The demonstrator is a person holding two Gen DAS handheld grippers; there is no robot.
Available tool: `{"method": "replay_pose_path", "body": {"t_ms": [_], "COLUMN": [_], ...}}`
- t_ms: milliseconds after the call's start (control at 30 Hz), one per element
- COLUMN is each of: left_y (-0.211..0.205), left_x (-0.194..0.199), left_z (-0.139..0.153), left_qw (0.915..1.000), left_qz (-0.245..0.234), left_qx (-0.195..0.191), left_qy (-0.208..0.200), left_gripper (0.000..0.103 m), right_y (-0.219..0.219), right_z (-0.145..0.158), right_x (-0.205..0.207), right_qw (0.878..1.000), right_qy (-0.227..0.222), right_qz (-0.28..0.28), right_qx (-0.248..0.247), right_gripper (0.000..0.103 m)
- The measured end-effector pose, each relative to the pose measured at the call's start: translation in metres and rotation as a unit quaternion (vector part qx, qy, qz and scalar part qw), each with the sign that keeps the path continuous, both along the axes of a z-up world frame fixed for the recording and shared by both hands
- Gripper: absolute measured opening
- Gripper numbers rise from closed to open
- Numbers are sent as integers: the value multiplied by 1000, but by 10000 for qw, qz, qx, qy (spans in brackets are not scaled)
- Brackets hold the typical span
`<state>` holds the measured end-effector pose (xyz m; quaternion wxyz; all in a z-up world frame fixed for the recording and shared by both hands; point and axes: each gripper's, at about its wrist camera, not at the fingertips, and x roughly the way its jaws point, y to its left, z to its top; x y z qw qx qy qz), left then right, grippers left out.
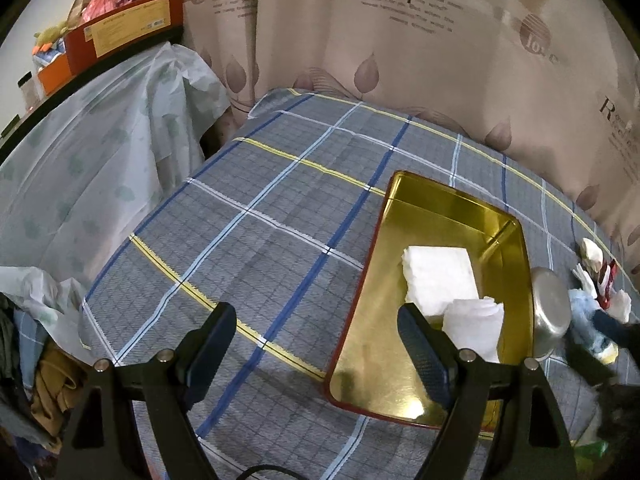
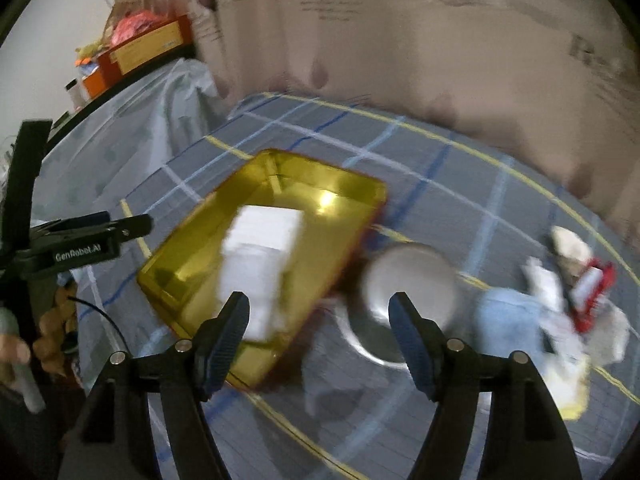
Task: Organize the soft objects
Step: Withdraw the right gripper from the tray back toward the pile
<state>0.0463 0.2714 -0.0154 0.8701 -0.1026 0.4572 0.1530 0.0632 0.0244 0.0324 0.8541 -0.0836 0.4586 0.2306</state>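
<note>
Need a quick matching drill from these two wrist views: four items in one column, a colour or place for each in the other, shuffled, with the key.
Items:
1. tray
2. folded tissues
3. metal bowl
4. blue cloth

Descriptions:
A. silver, on the table beside the tray
B. gold inside, red rim
C. white, lying in the tray
D. in the pile at the table's right side, beyond the bowl

Pairs: 1-B, 2-C, 3-A, 4-D
</note>
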Motion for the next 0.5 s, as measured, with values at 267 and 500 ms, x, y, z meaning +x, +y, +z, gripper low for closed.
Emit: {"method": "replay_pose_path", "body": {"t_ms": [267,500], "left_y": [-10,-18], "left_x": [1,4], "left_z": [-3,-8], "left_qw": [9998,9994], "left_qz": [-120,-306], "left_qx": [113,-103], "left_qy": [58,105], "left_gripper": [85,85], "right_y": [-121,-225], "right_z": [23,7], "right_x": [12,26], "right_qw": [9937,9770], "right_qy": [-108,31], "right_qz": [-1088,-2076], "right_qx": [-225,-488], "right_gripper": [70,70]}}
